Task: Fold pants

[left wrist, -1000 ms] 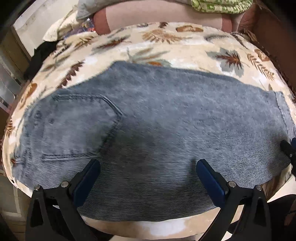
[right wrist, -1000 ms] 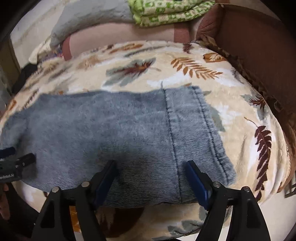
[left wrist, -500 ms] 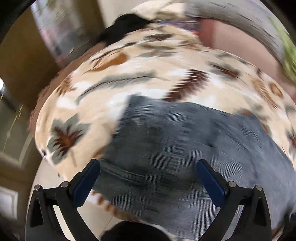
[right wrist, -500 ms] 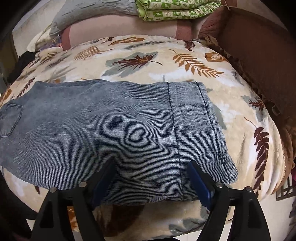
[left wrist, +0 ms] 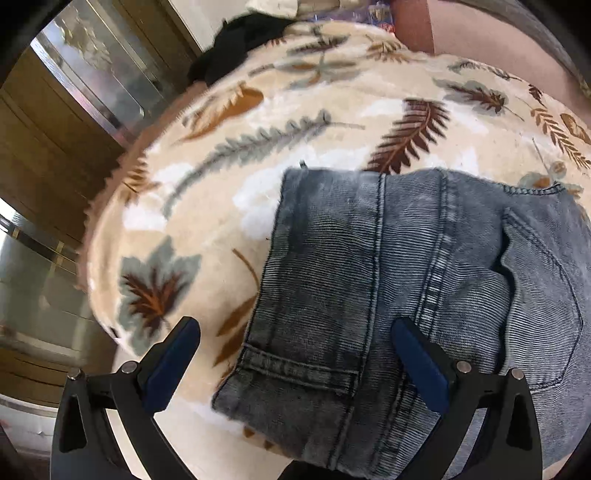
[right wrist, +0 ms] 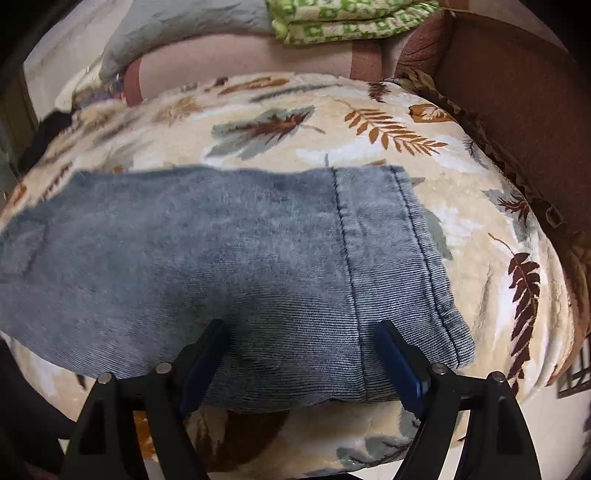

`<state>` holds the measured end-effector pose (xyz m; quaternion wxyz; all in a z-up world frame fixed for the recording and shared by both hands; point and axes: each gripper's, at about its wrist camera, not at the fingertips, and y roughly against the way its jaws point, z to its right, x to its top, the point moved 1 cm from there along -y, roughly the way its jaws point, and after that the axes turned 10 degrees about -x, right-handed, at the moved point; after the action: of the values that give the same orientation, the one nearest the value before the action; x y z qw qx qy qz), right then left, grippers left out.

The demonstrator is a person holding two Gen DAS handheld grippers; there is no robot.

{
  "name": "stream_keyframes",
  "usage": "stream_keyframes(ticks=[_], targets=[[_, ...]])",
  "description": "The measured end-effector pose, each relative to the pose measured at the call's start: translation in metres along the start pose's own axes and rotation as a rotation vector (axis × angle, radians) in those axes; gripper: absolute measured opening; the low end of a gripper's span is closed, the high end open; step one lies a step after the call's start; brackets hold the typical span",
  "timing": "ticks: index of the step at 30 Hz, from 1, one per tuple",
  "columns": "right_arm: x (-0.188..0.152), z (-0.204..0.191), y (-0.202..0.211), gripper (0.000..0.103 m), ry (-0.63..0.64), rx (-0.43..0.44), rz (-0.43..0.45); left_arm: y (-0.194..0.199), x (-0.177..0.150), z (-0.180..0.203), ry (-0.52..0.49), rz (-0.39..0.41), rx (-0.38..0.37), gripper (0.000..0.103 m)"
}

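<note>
Faded blue-grey denim pants [right wrist: 229, 266] lie flat on the cream leaf-print fleece blanket [right wrist: 491, 295]. Left gripper [left wrist: 295, 354] and right gripper [right wrist: 303, 358] both gape apart, holding nothing. Risk: a shallow pinch could catch only the top layer, skewing the fold.

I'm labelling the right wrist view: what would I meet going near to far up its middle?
Right gripper → jeans → leaf blanket → pink cushion → green folded cloth.
</note>
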<state>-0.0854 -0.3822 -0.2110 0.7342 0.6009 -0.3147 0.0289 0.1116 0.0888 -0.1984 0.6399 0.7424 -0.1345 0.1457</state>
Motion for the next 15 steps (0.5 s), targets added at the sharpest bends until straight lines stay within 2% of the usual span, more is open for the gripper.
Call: stream_keyframes(ticks=[2, 5, 11, 15], targets=[[0.002, 0.018, 0.006, 0.084, -0.086, 0.037, 0.027, 0.017, -0.001, 0.009, -0.023, 0.052, 0.003, 0.103], [0.003, 0.044, 0.01, 0.084, -0.21, 0.07, 0.054, 0.049, -0.004, 0.03, -0.079, 0.14, -0.043, 0.103], [0.004, 0.064, 0.02, 0.084, -0.294, 0.1, 0.111, 0.108, -0.014, 0.079, -0.201, 0.296, -0.094, 0.103], [0.005, 0.068, 0.02, 0.084, -0.318, 0.116, 0.112, 0.135, -0.021, 0.098, -0.242, 0.341, -0.146, 0.103]])
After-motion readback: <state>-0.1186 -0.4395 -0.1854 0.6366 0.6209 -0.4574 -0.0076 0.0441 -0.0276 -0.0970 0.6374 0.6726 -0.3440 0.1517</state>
